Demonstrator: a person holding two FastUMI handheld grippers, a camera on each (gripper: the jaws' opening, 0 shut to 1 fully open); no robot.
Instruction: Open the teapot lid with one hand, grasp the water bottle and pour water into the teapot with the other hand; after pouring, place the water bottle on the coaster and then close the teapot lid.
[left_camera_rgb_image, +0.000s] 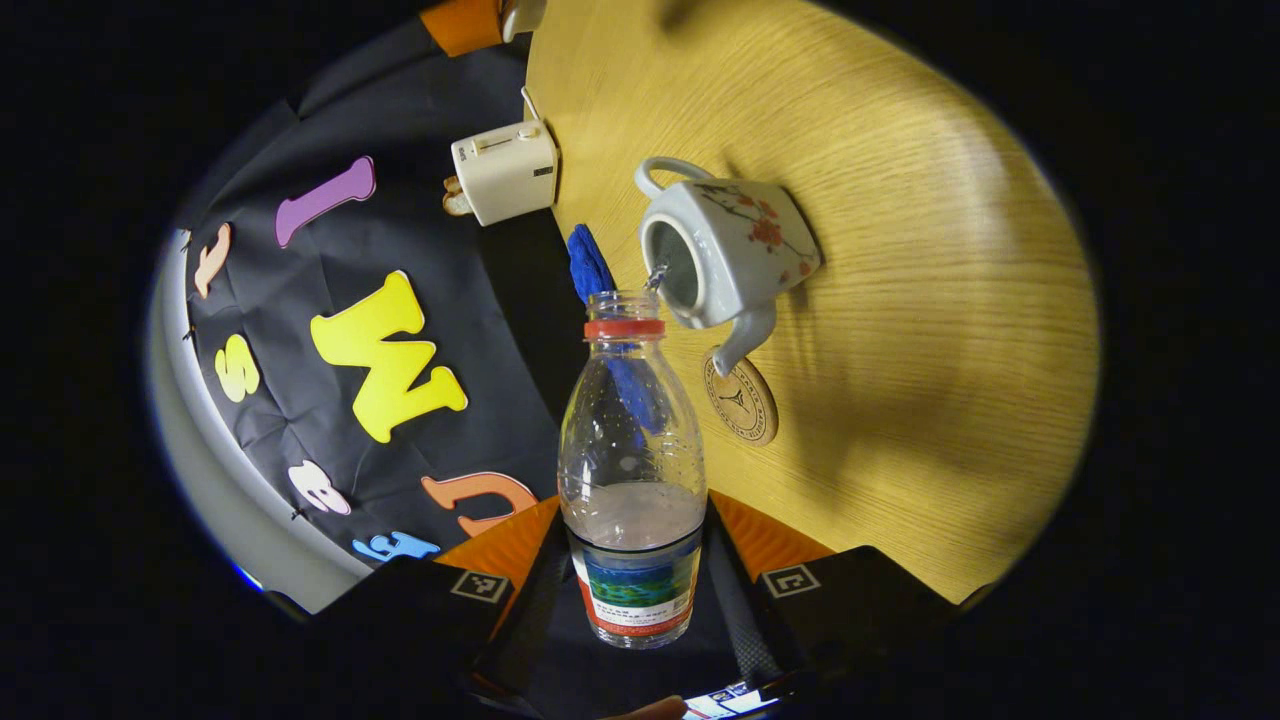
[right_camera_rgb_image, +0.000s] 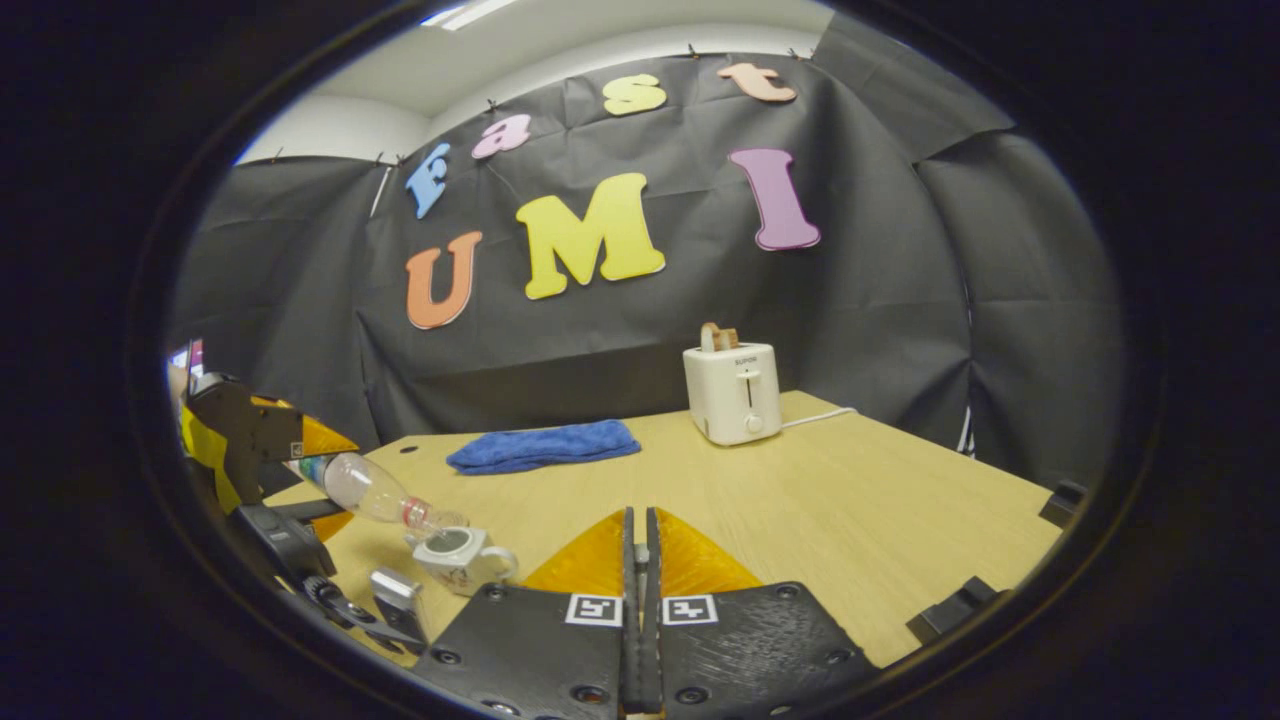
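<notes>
While the clear plastic water bottle with the red neck ring (left_camera_rgb_image: 632, 470) is clamped between both fingers of the left gripper (left_camera_rgb_image: 633, 590), it is tipped mouth-first over the white ceramic teapot with red blossom painting (left_camera_rgb_image: 727, 255), and a thin thread of water is seen at the pot's open top. The bottle's label is wrapped in blue, green and red, but its print is too small to be made out. A little water is left in the bottle's lower part. The lid is off the teapot; where it is cannot be told.

Just beside the spout, a round wooden coaster with a dark stamped emblem (left_camera_rgb_image: 741, 397) is laid bare on the wooden desk (left_camera_rgb_image: 900, 300). A folded blue cloth (right_camera_rgb_image: 543, 446) is placed near the desk's far edge, and a white toaster with a slice of bread in it (right_camera_rgb_image: 733, 392) stands further along that edge, its brand mark too small to be read surely.

The right gripper (right_camera_rgb_image: 640, 560) is held pressed fully together, with nothing seen between its fingers. Wide bare desk is left open ahead of it, towards the far right corner.
</notes>
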